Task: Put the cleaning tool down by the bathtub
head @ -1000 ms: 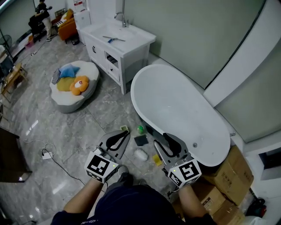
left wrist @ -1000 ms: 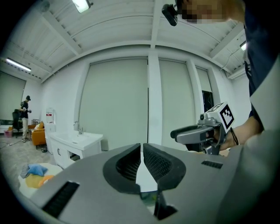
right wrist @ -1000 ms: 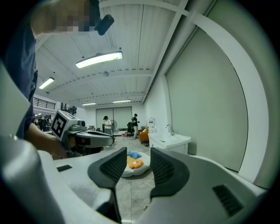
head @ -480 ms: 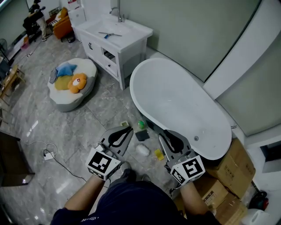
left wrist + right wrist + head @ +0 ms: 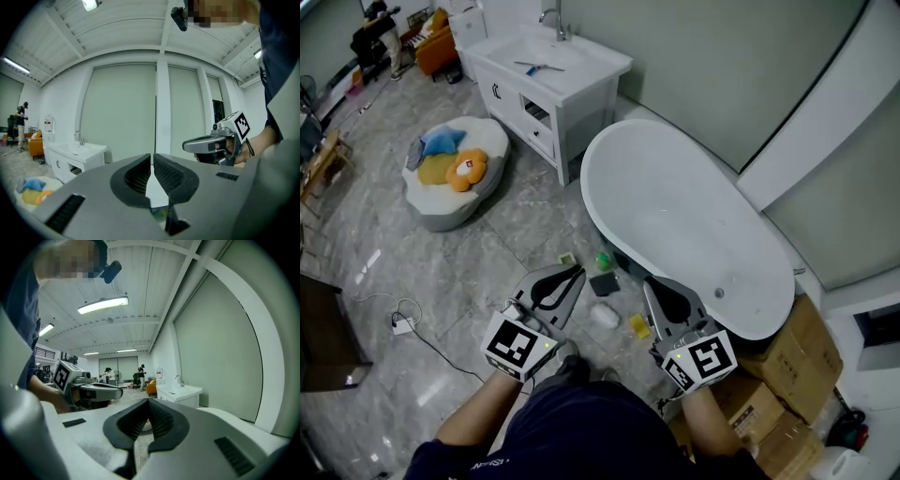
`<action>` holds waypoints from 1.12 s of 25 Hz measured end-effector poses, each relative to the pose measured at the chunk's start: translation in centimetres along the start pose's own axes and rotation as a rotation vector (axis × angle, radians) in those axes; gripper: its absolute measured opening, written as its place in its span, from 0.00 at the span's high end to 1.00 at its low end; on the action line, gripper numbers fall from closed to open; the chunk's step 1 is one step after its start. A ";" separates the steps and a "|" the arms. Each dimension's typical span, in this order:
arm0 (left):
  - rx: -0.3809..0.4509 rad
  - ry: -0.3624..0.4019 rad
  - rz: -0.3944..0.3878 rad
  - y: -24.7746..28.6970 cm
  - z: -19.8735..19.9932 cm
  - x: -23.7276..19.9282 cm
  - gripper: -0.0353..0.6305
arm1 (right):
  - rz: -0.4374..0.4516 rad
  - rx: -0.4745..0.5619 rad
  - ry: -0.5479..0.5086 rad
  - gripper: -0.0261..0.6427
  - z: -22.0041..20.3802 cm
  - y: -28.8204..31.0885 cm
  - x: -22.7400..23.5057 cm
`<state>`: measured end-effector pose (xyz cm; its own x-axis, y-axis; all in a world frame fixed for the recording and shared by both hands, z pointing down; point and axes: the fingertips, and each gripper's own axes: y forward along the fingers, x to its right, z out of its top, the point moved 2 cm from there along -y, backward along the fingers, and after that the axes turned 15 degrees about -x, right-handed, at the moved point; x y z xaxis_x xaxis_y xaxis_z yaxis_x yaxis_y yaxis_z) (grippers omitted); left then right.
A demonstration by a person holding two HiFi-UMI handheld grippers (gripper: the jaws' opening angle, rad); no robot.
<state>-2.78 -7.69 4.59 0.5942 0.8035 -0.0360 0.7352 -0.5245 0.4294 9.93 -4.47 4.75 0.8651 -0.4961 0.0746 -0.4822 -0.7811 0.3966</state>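
Note:
The white oval bathtub (image 5: 684, 220) stands by the wall. On the floor beside it lie several small cleaning items: a green one (image 5: 602, 260), a dark square sponge (image 5: 603, 284), a white lump (image 5: 604, 317) and a yellow sponge (image 5: 638, 326). My left gripper (image 5: 573, 273) hovers above the floor left of these items, jaws shut and empty (image 5: 152, 157). My right gripper (image 5: 651, 285) hangs over the tub's near rim, above the yellow sponge, its jaws shut with nothing between them (image 5: 149, 401). Neither gripper holds a tool.
A white vanity with a sink (image 5: 548, 70) stands beyond the tub. A round cushion with soft toys (image 5: 455, 173) lies on the floor at left. Cardboard boxes (image 5: 787, 384) are stacked at lower right. A cable and plug (image 5: 401, 324) trail at left. A person (image 5: 373, 33) stands far off.
The right gripper's jaws have gone from wide open to shut, empty. Both grippers have stayed in nearly the same place beside the tub, and the head view has shifted slightly.

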 end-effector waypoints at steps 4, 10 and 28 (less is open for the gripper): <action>-0.005 0.000 -0.001 0.0 -0.1 0.1 0.88 | 0.007 0.000 -0.003 0.95 0.0 0.0 -0.1; -0.004 0.004 -0.014 0.2 -0.2 0.5 0.88 | -0.008 -0.005 -0.009 0.96 -0.3 -0.4 0.0; -0.010 0.013 -0.043 1.8 0.2 2.5 0.90 | -0.014 -0.016 0.022 0.96 -1.6 -1.9 1.6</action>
<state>0.13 -6.66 5.14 0.5579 0.8288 -0.0424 0.7563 -0.4867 0.4371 12.44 -3.23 5.60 0.8746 -0.4765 0.0893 -0.4680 -0.7818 0.4121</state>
